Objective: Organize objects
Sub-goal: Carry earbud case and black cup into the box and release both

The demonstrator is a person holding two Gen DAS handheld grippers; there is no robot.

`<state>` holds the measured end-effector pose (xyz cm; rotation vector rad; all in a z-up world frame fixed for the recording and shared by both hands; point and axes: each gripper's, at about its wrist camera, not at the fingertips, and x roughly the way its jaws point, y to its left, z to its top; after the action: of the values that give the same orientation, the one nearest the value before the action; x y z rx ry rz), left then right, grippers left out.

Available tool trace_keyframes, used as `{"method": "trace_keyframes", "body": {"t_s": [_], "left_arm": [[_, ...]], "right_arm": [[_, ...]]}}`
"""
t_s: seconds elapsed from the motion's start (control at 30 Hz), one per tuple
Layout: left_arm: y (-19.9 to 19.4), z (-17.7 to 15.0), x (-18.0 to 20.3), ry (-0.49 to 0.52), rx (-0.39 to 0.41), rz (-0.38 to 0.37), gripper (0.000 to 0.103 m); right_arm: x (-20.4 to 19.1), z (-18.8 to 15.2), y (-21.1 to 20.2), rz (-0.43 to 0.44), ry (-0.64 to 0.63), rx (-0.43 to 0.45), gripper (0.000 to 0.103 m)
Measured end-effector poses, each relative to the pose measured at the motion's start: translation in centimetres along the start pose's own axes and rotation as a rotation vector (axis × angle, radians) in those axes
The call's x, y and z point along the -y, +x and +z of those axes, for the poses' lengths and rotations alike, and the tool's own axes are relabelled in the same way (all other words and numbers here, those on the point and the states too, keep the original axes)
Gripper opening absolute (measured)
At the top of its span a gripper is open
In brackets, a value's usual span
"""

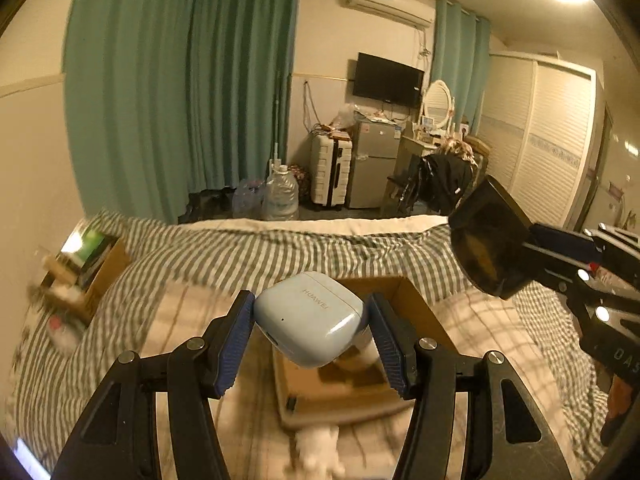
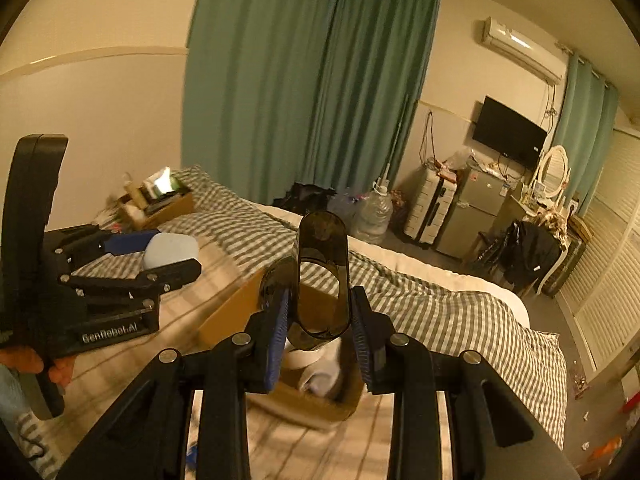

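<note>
Left gripper (image 1: pixel 311 322) is clamped on the earbud case (image 1: pixel 308 318), right gripper (image 2: pixel 318 312) is clamped on a dark cup (image 2: pixel 322 276). Both are held right above the cardboard box (image 2: pixel 228 312), so the drop looks straight down.

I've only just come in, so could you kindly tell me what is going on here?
A person is tidying things on a bed with two handheld grippers. The left gripper grips a light blue earbud case above an open cardboard box on the checked bedding. The right gripper holds a dark translucent cup over the same box, which already holds some white items.
</note>
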<state>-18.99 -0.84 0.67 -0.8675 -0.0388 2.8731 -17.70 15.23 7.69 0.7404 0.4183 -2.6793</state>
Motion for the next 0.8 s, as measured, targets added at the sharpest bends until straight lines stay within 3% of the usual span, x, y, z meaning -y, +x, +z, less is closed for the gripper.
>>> {"method": "trace_keyframes", "body": {"t_s": [0.17,0.4,0.53,0.67,0.73,0.77,0.8], "left_arm": [[6.2,0.1,0.7,0.045,-0.051,-0.007,0.059],[13.4,-2.3,1.0,0.07,-0.147,-0.053,0.059],[15.3,-3.3,1.4,0.082,-0.17,-0.071,0.059],[16.3,-3.8,1.3,0.079,-0.204,-0.099,0.061],[16.0,-3.8,1.4,0.076,-0.218,-0.107,0.062],[15.6,-3.6,1.3,0.075,-0.21,-0.1,0.07],[14.5,-3.4,1.2,0.075,-0.185,-0.082,0.08]], "right_arm": [[2.4,0.4,6.7,0.005,0.032,-0.063,0.03],[2.9,-3.0,15.4,0.041,0.048,-0.176,0.029],[3.7,-5.1,17.6,0.068,0.073,-0.205,0.029],[4.4,-6.3,18.0,0.108,0.13,-0.175,0.029],[5.0,-6.2,17.2,0.101,0.161,-0.146,0.043],[5.1,-5.8,16.7,0.095,0.169,-0.134,0.058],[5.5,-5.6,15.9,0.09,0.179,-0.119,0.061]]}}
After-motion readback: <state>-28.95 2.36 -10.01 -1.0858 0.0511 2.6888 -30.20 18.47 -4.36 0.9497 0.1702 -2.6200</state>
